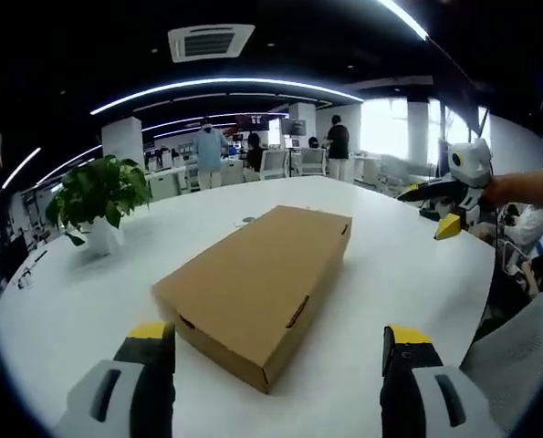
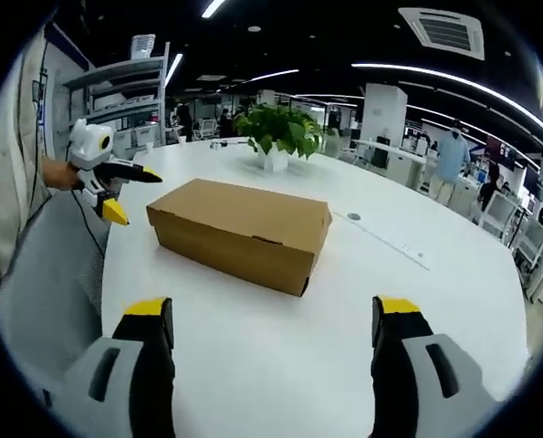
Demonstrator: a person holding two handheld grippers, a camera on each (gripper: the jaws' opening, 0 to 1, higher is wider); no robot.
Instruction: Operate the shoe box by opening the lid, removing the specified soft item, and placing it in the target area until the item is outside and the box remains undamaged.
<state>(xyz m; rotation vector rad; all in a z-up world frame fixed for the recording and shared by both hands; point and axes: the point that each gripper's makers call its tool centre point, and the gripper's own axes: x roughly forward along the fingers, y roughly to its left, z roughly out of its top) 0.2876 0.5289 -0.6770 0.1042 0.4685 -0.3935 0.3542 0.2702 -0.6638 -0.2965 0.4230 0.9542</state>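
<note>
Closed shoe box [image 1: 257,290] on the white counter [image 1: 390,274]

The box lies lid-down-shut mid-counter, a potted plant [image 2: 278,132] beyond it. Left tool [image 1: 280,351] and right tool [image 2: 273,324] both hover released, jaws spread, apart from the box.

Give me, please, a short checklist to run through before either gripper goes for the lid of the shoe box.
1. Lid state: the shoe box lies closed on the white table, lid flat. Ok.
2. Box condition: no dents or tears on the faces in view. Ok; the far sides cannot be told.
3. Left gripper: jaws apart, empty, short of the box's near corner. Ok.
4. Right gripper: jaws apart, empty, facing a long side. Ok.
5. Space around the box: the potted plant stands apart behind it. Ok.
6. Soft item and target area: contents hidden, no marked area visible. Cannot tell.
</note>
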